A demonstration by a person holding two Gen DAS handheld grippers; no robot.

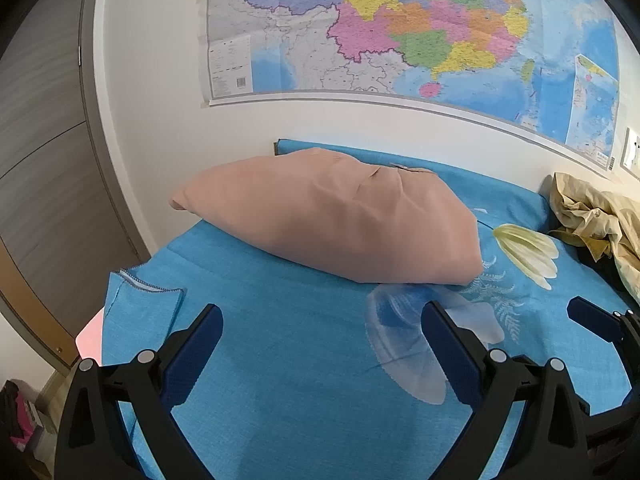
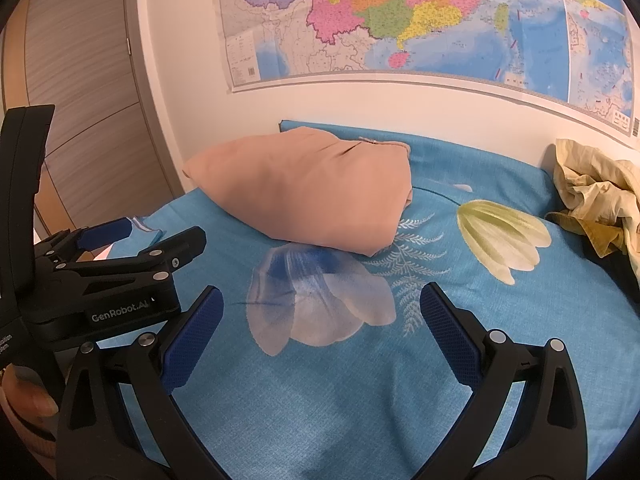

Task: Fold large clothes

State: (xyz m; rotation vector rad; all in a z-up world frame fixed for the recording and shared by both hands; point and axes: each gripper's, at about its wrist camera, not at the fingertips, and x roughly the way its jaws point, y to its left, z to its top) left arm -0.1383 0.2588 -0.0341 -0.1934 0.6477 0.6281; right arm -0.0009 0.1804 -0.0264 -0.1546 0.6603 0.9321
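We hold the left hand-held gripper [image 1: 322, 334] and right hand-held gripper [image 2: 320, 312] wide, empty. Folded peach cotton garment [image 2: 308, 192] lies at the blue floral bed's [image 2: 320, 392] far-left corner; crumpled beige garment [image 2: 596, 200] at right edge. Risk: dragging it could disturb the fold.

A folded peach garment [image 1: 332, 220] [image 2: 308, 192] lies flat beside a crumpled beige one [image 1: 600, 216] [image 2: 600, 196].

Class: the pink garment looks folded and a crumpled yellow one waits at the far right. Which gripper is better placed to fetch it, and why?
Probably the right gripper: open, empty, and on the crumpled yellow garment side. The left gripper faces the folded pink garment.
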